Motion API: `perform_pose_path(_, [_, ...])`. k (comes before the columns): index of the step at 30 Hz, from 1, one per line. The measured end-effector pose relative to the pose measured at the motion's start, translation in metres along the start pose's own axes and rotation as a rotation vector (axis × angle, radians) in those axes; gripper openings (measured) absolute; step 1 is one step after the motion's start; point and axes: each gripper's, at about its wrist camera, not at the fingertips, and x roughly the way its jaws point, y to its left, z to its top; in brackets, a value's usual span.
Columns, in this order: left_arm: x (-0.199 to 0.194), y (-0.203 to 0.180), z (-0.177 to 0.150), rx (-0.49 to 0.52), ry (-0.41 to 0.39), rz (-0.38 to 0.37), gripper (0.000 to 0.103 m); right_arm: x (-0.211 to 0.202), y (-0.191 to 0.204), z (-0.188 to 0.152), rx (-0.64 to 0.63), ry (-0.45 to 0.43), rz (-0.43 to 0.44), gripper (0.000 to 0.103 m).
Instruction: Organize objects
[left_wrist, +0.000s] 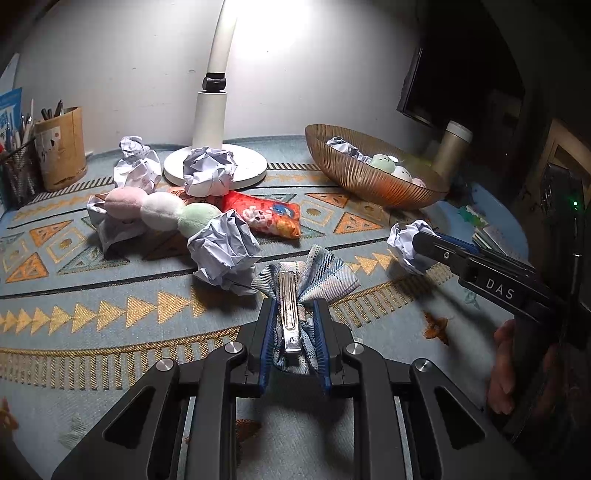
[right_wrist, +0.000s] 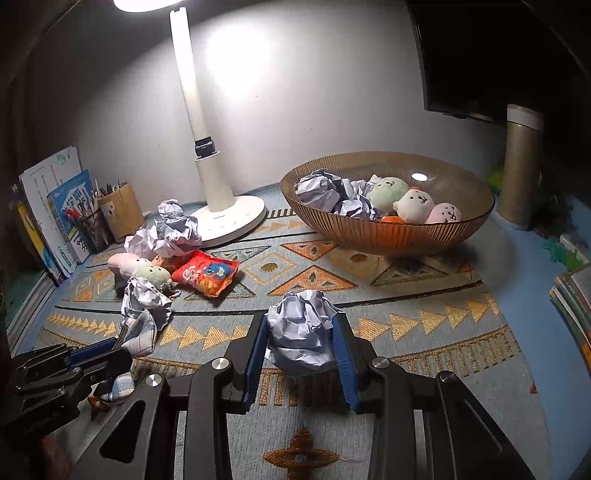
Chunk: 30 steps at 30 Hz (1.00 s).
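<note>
Over patterned cloth (left_wrist: 110, 295), left jaws clamp the bow clip (left_wrist: 290, 314) lengthwise; right jaws pinch crumpled paper (right_wrist: 301, 328).

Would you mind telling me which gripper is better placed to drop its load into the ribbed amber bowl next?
Right. The right gripper grips a crumpled white paper ball facing the ribbed amber glass bowl; the left gripper holds a plaid hair clip, farther away.
</note>
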Motion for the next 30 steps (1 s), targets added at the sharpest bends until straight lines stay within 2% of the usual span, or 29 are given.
perform_pose_path(14, [-0.001,-0.001,-0.001,0.001,-0.001,0.0,0.018,0.001,0.002,-0.001,-0.007,0.005,0.005,0.034])
perform_pose_path(23, [0.0,-0.004,0.002,0.006,0.003,-0.009,0.018,-0.009,-0.004,-0.001,0.024,-0.029,0.022,0.034])
perform_pose_path(27, [-0.003,-0.014,0.021,0.004,0.007,-0.072,0.018,-0.014,-0.015,0.003,0.084,-0.033,0.07,0.034])
perform_pose_path(30, [-0.003,-0.033,0.05,0.056,-0.01,-0.091,0.018,-0.018,-0.033,0.014,0.176,-0.017,0.123,0.034])
